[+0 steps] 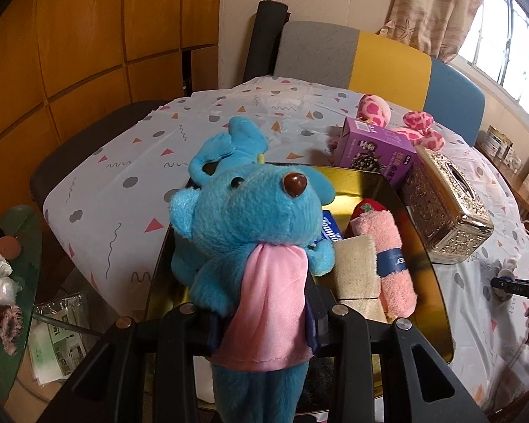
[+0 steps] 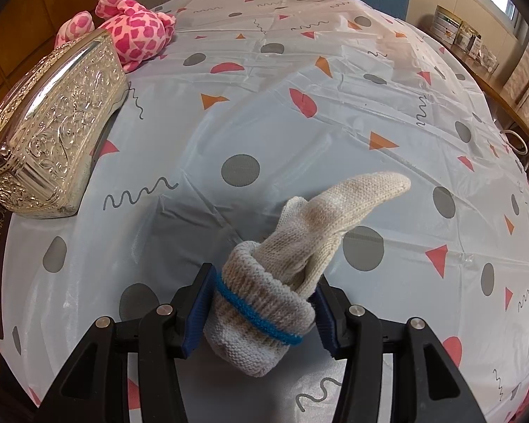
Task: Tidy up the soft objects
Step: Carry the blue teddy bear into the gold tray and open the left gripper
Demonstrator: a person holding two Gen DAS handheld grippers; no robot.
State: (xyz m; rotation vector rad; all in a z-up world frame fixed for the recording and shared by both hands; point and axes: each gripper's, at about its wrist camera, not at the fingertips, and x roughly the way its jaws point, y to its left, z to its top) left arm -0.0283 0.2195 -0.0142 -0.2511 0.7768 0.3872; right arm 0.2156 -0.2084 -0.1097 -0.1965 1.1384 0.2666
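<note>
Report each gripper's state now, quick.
Left gripper: closed on the blue plush, over the gold tray.
Right gripper: closed on the knit glove, above the tablecloth.

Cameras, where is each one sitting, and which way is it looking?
Left wrist: on the left gripper, looking over the blue plush in its jaws toward the gold tray.
Right wrist: on the right gripper, looking down at the tablecloth, its jaws holding a rolled glove.
Both show the silver tissue box and pink plush.

Tongs [image 2: 261, 312] clamping knitted glove [image 2: 299, 250], patterned tablecloth [image 2: 264, 112] beneath
</note>
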